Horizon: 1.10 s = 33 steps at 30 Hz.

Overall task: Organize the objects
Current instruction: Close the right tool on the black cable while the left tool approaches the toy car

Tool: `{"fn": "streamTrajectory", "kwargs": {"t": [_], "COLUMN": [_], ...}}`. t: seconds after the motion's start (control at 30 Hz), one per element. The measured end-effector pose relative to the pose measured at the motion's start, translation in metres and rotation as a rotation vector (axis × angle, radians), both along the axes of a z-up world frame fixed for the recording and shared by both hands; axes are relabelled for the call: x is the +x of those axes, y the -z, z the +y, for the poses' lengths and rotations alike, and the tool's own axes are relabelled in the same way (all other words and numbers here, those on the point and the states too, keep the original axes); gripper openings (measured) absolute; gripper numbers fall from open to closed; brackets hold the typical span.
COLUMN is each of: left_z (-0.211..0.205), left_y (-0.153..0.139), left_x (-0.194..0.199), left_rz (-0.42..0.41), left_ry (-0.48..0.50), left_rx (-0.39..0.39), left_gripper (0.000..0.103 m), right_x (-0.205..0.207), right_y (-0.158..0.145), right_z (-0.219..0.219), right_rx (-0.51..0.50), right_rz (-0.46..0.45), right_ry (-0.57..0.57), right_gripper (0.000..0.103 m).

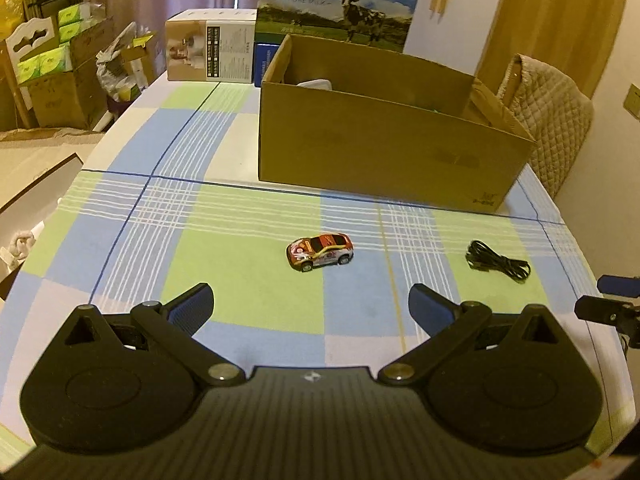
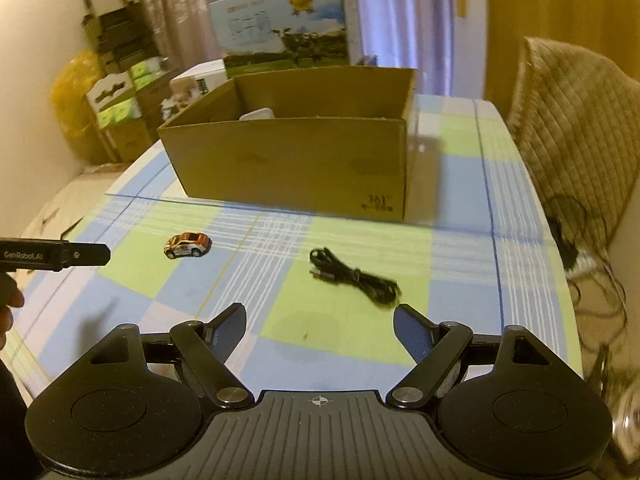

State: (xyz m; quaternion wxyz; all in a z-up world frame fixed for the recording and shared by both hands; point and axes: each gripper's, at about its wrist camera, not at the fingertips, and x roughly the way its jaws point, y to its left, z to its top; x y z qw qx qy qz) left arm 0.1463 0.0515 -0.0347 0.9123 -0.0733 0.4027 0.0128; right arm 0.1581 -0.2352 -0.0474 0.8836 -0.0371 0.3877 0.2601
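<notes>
A small red and white toy car (image 1: 320, 251) (image 2: 187, 245) sits on the checked tablecloth, a short way ahead of my left gripper (image 1: 311, 300), which is open and holds nothing. To the car's right lies a bundled black cable (image 1: 498, 265) (image 2: 354, 276). My right gripper (image 2: 320, 320) is open, just short of the cable's near end. Behind both stands an open cardboard box (image 1: 380, 148) (image 2: 292, 164) with a white object (image 2: 258, 114) inside. The left gripper shows again at the left edge of the right wrist view (image 2: 80, 255).
A milk carton box (image 1: 340, 4) and a smaller white box (image 1: 210, 50) stand behind the cardboard box. A padded chair (image 2: 576, 128) is at the table's right side. Stacked boxes and bags (image 1: 60, 68) crowd the floor to the left.
</notes>
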Motion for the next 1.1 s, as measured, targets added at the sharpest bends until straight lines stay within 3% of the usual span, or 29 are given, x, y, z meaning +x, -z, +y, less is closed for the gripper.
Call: {"fn": "streamTrajectory", "kwargs": {"t": [0.2, 0.33, 0.57, 0.7, 0.9, 1.03, 1.1], "left_z": [0.0, 0.0, -0.005, -0.004, -0.003, 0.0, 0.001], "left_y": [0.018, 0.033, 0.056, 0.065, 0.069, 0.073, 0.073], "left_x": [0.022, 0.04, 0.065, 0.072, 0.073, 0.073, 0.073], "left_rz": [0.002, 0.015, 0.005, -0.009, -0.04, -0.037, -0.033], "left_ry": [-0.016, -0.011, 0.033, 0.028, 0.044, 0.032, 0.026], "left_rx": [0.008, -0.008, 0.034, 0.011, -0.008, -0.035, -0.048], "left_gripper": [0.102, 0.102, 0.102, 0.102, 0.102, 0.102, 0.102], "right_x": [0.027, 0.047, 0.077, 0.087, 0.098, 0.1, 0.096], "right_y": [0.018, 0.037, 0.065, 0.08, 0.09, 0.087, 0.085], "right_z": [0.013, 0.02, 0.032, 0.04, 0.043, 0.05, 0.056], "right_rx": [-0.09, -0.153, -0.226, -0.284, -0.283, -0.261, -0.243], "right_rz": [-0.056, -0.069, -0.07, -0.07, -0.047, 0.025, 0.059], "right_ry": [-0.108, -0.172, -0.258, -0.316, -0.305, -0.248, -0.23], "right_gripper": [0.075, 0.064, 0.043, 0.039, 0.032, 0.015, 0.012]}}
